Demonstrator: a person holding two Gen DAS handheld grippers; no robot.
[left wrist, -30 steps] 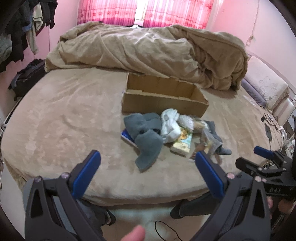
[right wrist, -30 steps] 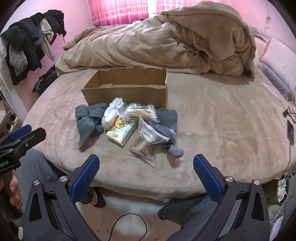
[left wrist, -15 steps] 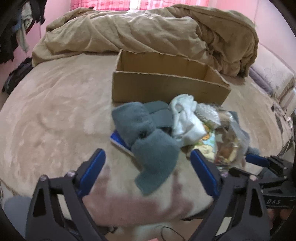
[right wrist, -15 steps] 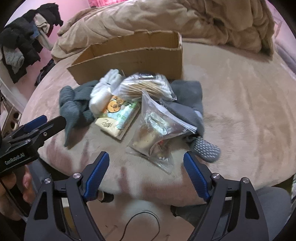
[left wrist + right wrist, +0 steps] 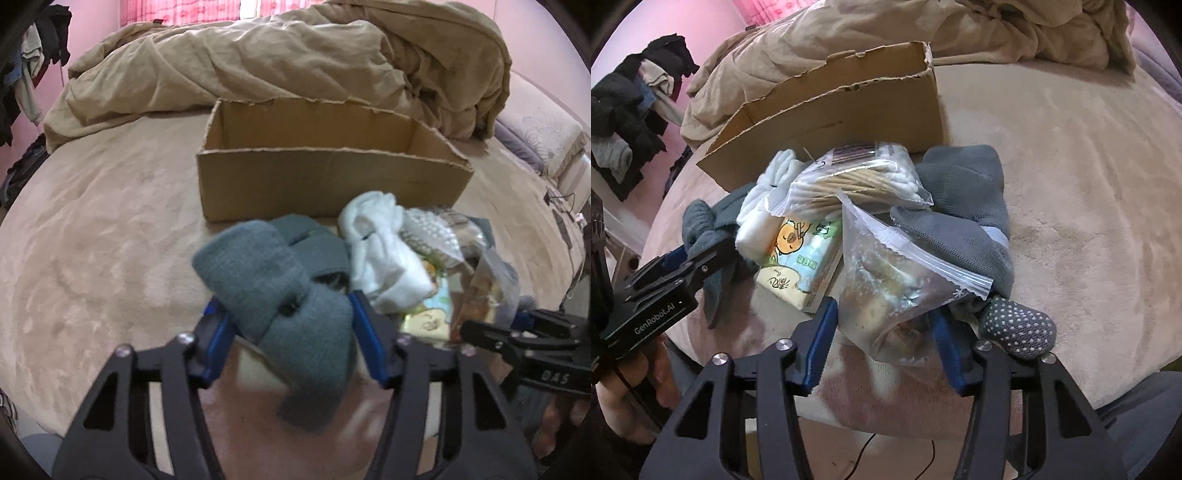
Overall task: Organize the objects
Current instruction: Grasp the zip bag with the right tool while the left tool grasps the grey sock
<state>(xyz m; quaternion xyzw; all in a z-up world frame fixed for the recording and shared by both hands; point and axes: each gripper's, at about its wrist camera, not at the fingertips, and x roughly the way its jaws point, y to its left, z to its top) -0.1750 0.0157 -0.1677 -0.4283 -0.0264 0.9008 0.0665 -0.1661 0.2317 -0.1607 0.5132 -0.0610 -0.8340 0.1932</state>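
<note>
Left wrist: jaws reached sock [image 5: 280, 291].

Matt brown cardboard box [image 5: 325, 184] with torn, rough edges. Soft grey knitted cloth sock [image 5: 280, 291]. Glossy, crinkled clear plastic bag [image 5: 894, 273]. Plush, velvety beige bed [image 5: 1089, 192] cover. Matt black plastic tongs with blue ribbed pads [image 5: 818, 339].

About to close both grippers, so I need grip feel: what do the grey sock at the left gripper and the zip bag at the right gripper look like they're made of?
Grey sock: soft knit fabric, matte and fuzzy; it folds and droops limply between the left gripper fingers.
Zip bag: thin clear plastic film, glossy and crinkled, with a white zip strip; likely slippery. It sits between the right gripper fingers.
</note>
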